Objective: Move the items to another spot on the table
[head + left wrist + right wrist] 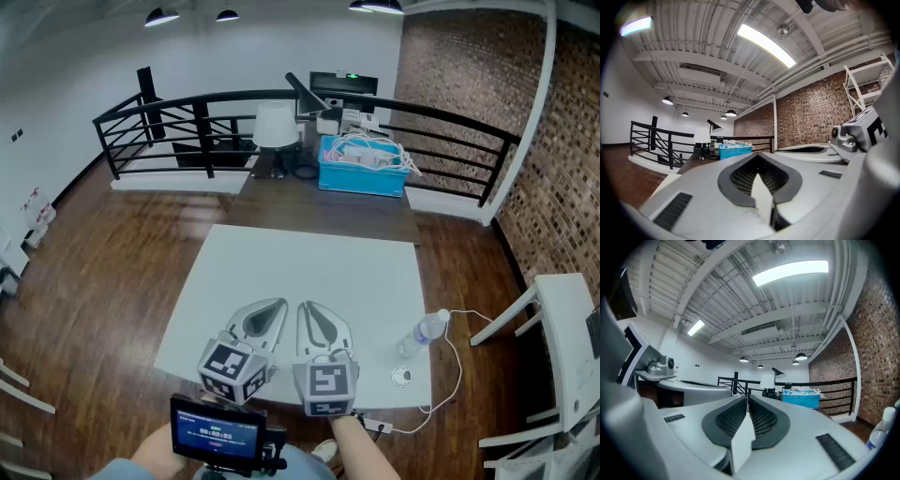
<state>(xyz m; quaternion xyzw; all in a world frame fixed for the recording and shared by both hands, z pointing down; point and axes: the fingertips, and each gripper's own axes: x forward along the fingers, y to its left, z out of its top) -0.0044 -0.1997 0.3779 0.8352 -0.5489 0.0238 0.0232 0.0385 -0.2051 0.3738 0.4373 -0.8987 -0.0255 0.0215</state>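
A wooden floor (112,244) surrounds a white table (300,272), with a black railing (169,112) along the far side and a brick wall (572,169) on the right. Beyond the white table stands a dark table (328,211) that carries a blue box (361,173) full of white cables and a white lamp (276,127).

The two grippers are held side by side over the near edge of the white table, both pointing level towards the far end. The left gripper (277,306) has its jaws together with nothing between them. The right gripper (307,307) is also closed and empty, with only a hairline gap between its ribbed pads.

A clear water bottle (424,331) stands near the right edge of the white table, well apart from both grippers. A white cord (459,361) loops past it off the table edge. A small round white piece (402,377) lies just in front of the bottle, near the table's near right corner.
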